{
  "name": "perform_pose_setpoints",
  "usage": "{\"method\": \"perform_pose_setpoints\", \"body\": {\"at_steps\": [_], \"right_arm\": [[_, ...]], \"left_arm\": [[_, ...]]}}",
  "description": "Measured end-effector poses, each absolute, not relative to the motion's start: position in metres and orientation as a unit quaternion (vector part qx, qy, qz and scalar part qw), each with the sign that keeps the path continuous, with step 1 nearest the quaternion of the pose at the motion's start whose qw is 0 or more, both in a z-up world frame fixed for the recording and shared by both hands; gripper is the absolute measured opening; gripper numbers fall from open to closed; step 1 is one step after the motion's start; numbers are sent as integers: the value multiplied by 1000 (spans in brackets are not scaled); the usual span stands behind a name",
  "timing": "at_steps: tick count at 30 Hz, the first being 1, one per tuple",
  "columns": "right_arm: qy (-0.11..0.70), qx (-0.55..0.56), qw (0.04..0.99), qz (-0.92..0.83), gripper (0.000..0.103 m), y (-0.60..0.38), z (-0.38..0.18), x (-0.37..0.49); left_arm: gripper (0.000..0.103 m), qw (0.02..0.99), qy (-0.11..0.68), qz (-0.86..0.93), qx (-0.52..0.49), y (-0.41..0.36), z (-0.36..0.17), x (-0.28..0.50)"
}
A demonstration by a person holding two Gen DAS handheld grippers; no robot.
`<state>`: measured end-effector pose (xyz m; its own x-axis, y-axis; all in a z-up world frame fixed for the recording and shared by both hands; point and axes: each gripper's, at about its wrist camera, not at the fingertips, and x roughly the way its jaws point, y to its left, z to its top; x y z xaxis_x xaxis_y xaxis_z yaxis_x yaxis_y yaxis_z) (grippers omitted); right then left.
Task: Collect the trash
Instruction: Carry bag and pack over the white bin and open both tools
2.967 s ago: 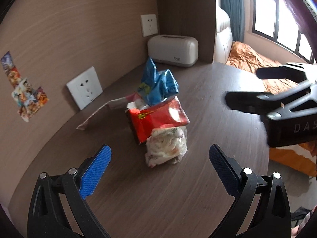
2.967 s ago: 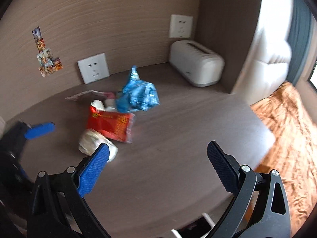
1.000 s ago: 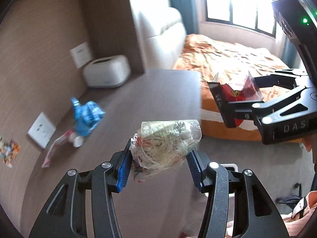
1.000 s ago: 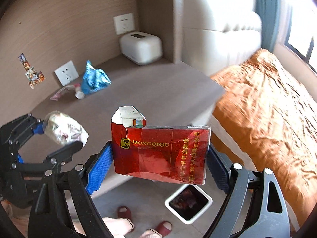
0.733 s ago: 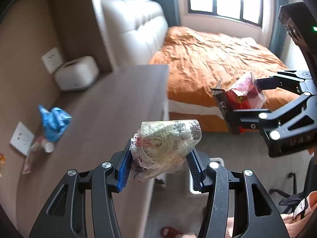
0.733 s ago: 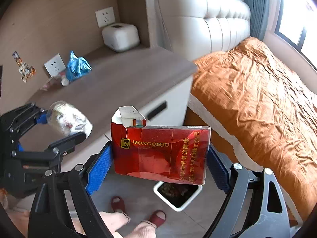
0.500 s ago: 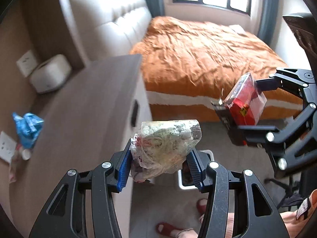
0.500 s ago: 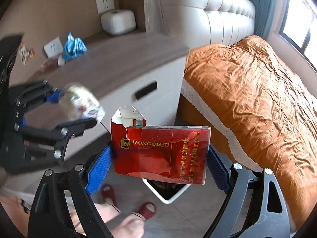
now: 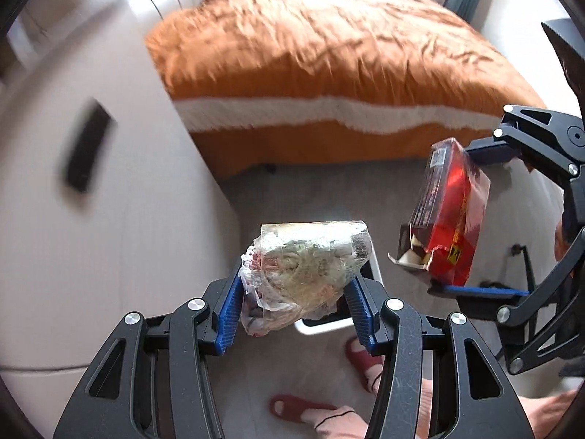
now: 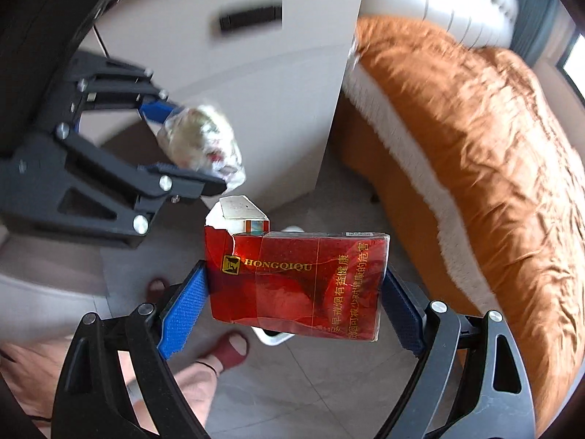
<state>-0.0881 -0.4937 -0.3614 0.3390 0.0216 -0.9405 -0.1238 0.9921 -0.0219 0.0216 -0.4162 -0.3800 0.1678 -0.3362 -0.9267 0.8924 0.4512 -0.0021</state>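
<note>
Over the floor beside the bed (image 9: 329, 58), both grippers now carry their loads, where three seconds ago they hung empty above the littered tabletop. The left gripper (image 9: 294, 303) is clamped on a crumpled plastic wad (image 9: 307, 267), its blue pads pressing either side, and the right gripper (image 10: 292, 311) is closed across a red cigarette pack (image 10: 303, 285), torn flap uppermost. Half a second ago the cabinet (image 9: 109, 201) top and the blue wrapper left on it were in the left view; now only its white front and dark handle show, blurred by motion, so the pair has swung down and away from the table. A white bin (image 9: 321, 323) sits on the floor directly behind the wad in the left view, mostly hidden; in the right view what seems to be its rim peeks under the pack, though I cannot be sure. Both pieces look close to release height over the bin, yet more trash waits on the table afterwards.
</note>
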Motion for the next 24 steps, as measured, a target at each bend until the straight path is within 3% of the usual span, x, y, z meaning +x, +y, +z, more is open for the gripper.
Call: {"method": "perform_pose_setpoints", "body": {"at_steps": [3,4,7,10,15,24], "right_arm": [[583,-56,809,59,88,-500,-410,-89],[587,-59,805,66,89,-502,-430,-90],[600,-64,793,84,98,-506,-470,-91],[620,-78,776,91,98,-511,-515,-97],[629,-90,766,96,98,-508,-542,-106],[611,-83,782,91,98,-500,-509,-103]], "left_arm": [[51,693,489,-439,297,-429,-430,25],[56,687,495,-442,295,-433,-448,26],[97,676,510,-442,296,-442,-502,29],[97,666,520,-440,304,-447,-539,26],[97,655,527,-438,318,-447,-573,16],[97,665,516,-438,315,-442,-534,17]]}}
